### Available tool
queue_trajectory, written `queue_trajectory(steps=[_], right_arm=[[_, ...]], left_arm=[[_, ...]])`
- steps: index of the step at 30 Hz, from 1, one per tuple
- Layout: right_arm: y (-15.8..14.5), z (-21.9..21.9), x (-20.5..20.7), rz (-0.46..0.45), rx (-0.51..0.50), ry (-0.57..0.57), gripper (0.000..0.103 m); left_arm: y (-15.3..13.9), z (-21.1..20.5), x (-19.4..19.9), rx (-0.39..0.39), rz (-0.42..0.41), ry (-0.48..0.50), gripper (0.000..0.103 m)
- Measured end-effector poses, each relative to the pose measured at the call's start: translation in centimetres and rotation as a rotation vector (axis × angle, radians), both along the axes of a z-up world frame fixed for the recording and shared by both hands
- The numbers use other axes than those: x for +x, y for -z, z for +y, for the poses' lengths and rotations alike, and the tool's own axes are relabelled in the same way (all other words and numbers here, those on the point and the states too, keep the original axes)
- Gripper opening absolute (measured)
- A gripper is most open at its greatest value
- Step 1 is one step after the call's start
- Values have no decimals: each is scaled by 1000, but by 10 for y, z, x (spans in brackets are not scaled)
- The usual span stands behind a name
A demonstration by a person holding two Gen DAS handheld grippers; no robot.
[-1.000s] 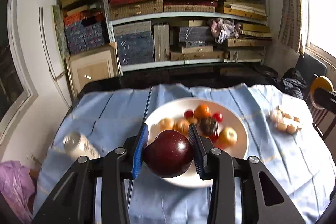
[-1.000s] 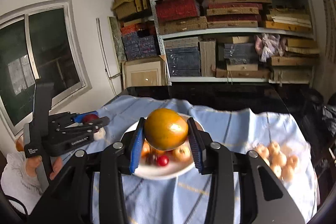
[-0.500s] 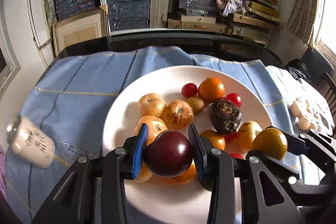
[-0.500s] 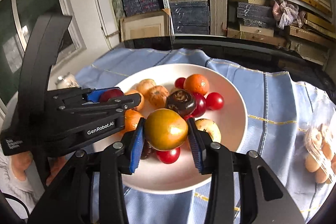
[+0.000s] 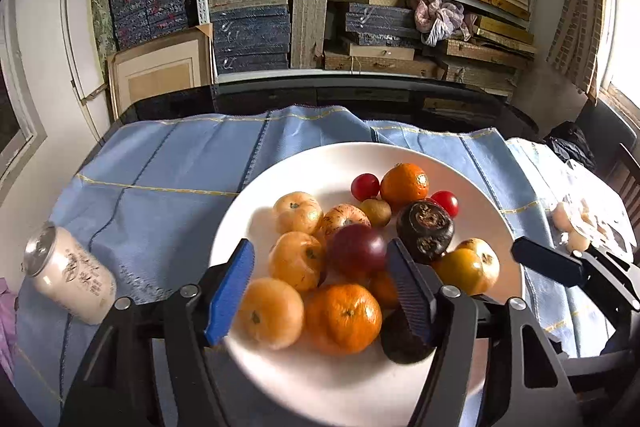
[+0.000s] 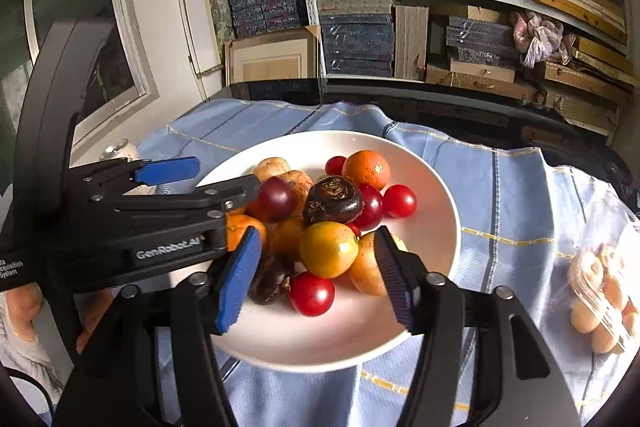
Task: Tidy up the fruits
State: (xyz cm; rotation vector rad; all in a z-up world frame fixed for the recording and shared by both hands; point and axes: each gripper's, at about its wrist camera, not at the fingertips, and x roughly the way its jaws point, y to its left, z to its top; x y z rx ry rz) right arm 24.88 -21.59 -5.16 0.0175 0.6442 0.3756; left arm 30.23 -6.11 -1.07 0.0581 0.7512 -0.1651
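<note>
A white plate (image 5: 280, 183) on the blue cloth holds a heap of fruit: oranges, red cherry tomatoes, dark fruits. My left gripper (image 5: 320, 287) is open over the plate's near side; a dark red plum (image 5: 358, 247) lies free on the heap between its jaws. My right gripper (image 6: 312, 279) is open too, over the plate (image 6: 436, 187); a yellow-orange fruit (image 6: 328, 249) rests on the heap between its jaws. The left gripper also shows in the right wrist view (image 6: 200, 179), next to the plum (image 6: 276, 199).
A white drink can (image 5: 68, 279) lies on the cloth left of the plate. A clear pack of small pale fruits (image 6: 600, 291) sits at the right. Shelves of stacked boxes (image 5: 320, 7) stand behind the table.
Both grippers came down over the plate and opened. The plum left the left gripper and the yellow-orange fruit left the right gripper; both now rest on the heap.
</note>
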Motion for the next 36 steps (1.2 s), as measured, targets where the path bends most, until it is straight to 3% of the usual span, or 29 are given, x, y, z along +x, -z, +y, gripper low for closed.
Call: queue_trajectory(steps=[4,6,11,15,23,30,36], right_arm=[[-9,-7,-28,-53,-3,33,82],[-12,-11,-42,-71,5,46,86],[-15,-22,-80,-116,23,89,97],[-13,-25,-107,-150,15,111,98],[0,-21,-133,-162,-14,128,98],[5,-22,-135,-151,9,125,98],[8,-20,-132,-145,-1,123,99]], left_arm=[[-10,6,-26,12,-28,-15,74],[-12,8,-41,21,-41,-24,84],[-10,16,-86,21,-75,-36,93],[-8,17,-114,16,-89,-45,99],[-6,19,-146,-8,-92,-24,99],[0,25,-154,-59,-76,13,99],[1,27,-151,-31,-85,-17,99]])
